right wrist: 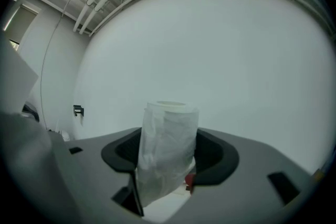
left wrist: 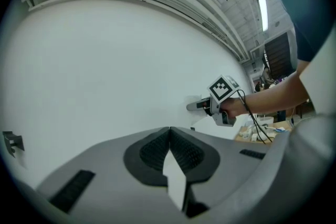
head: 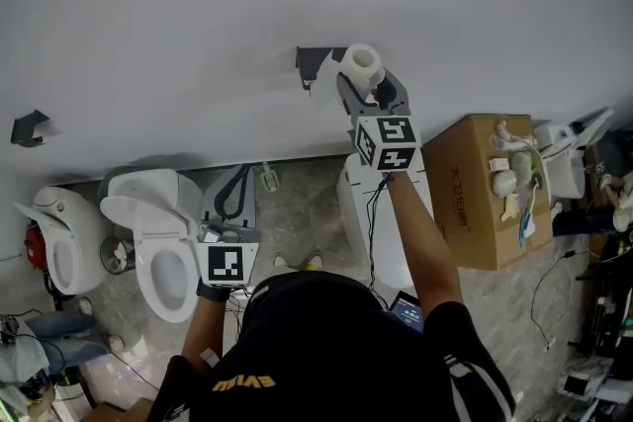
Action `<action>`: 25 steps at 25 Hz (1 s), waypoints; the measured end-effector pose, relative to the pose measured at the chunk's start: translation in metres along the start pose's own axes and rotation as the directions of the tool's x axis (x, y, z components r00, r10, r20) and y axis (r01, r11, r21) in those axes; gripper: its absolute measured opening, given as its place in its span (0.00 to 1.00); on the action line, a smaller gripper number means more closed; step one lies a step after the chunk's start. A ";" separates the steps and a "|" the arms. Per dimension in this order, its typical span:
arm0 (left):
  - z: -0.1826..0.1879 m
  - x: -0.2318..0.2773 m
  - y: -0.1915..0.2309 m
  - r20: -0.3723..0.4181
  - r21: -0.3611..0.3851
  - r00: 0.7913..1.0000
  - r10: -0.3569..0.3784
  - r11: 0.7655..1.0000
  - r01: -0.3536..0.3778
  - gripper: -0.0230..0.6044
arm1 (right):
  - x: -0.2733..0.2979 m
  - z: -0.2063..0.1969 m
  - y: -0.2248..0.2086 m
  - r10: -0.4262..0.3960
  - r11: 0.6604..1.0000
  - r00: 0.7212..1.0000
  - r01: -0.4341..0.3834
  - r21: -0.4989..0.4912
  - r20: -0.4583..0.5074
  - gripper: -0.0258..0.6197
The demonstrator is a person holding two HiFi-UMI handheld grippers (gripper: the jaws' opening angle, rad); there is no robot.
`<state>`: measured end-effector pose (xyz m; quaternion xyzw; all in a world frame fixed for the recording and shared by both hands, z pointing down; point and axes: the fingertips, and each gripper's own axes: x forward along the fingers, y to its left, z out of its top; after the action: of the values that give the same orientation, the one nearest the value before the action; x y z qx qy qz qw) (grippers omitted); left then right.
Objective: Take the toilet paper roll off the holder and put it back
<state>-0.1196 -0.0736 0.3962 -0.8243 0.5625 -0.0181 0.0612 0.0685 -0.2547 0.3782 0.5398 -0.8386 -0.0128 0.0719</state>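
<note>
The white toilet paper roll (head: 362,64) stands upright between the jaws of my right gripper (head: 368,82), which is shut on it. It is held out towards the white wall, just right of the dark grey holder (head: 315,64). In the right gripper view the roll (right wrist: 168,160), with a loose outer sheet, fills the gap between the pads of the gripper (right wrist: 168,136). My left gripper (head: 223,232) hangs low above the toilets, jaws shut with nothing in them (left wrist: 169,131). From the left gripper view the right gripper's marker cube (left wrist: 223,87) shows near the wall.
A second dark bracket (head: 28,126) is on the wall far left. Two white toilets (head: 158,242) (head: 54,237) stand below it. A cardboard box (head: 475,188) with small white parts on top sits at the right, with cables and clutter (head: 593,311) beyond.
</note>
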 end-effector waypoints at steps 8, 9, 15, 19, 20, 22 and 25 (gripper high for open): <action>-0.001 -0.005 0.008 -0.005 -0.011 1.000 0.023 1.000 -0.023 0.06 | 0.032 -0.008 -0.016 -0.023 1.000 1.000 0.024 0.014 -0.012 0.45; 0.000 -0.006 0.009 -0.004 0.003 1.000 0.023 1.000 -0.023 0.06 | 0.036 -0.011 -0.017 -0.025 1.000 1.000 0.025 0.013 -0.016 0.45; -0.003 -0.007 0.007 -0.016 0.019 1.000 0.018 1.000 -0.018 0.06 | 0.065 -0.027 -0.020 -0.026 1.000 0.999 0.026 -0.003 -0.041 0.45; -0.013 -0.014 0.008 -0.062 0.039 0.998 0.019 0.999 -0.016 0.06 | 0.084 -0.032 -0.018 -0.012 1.000 0.999 0.013 0.019 -0.041 0.45; -0.015 -0.015 0.008 -0.073 0.048 0.997 0.023 0.999 -0.019 0.06 | 0.087 -0.033 -0.019 -0.010 1.000 0.999 0.010 0.018 -0.042 0.45; -0.020 -0.017 0.009 -0.095 0.042 0.995 0.037 0.999 -0.033 0.06 | 0.093 -0.035 -0.024 -0.014 1.000 0.999 0.015 0.009 -0.043 0.45; -0.024 -0.021 0.012 -0.116 0.026 0.992 0.055 0.998 -0.052 0.06 | 0.103 -0.039 -0.030 -0.023 1.000 0.999 0.024 0.007 -0.047 0.45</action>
<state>-0.1410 -0.0607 0.4198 -0.8058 0.5867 -0.0708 0.0382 0.0585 -0.3588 0.4247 0.5501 -0.8303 0.0021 0.0894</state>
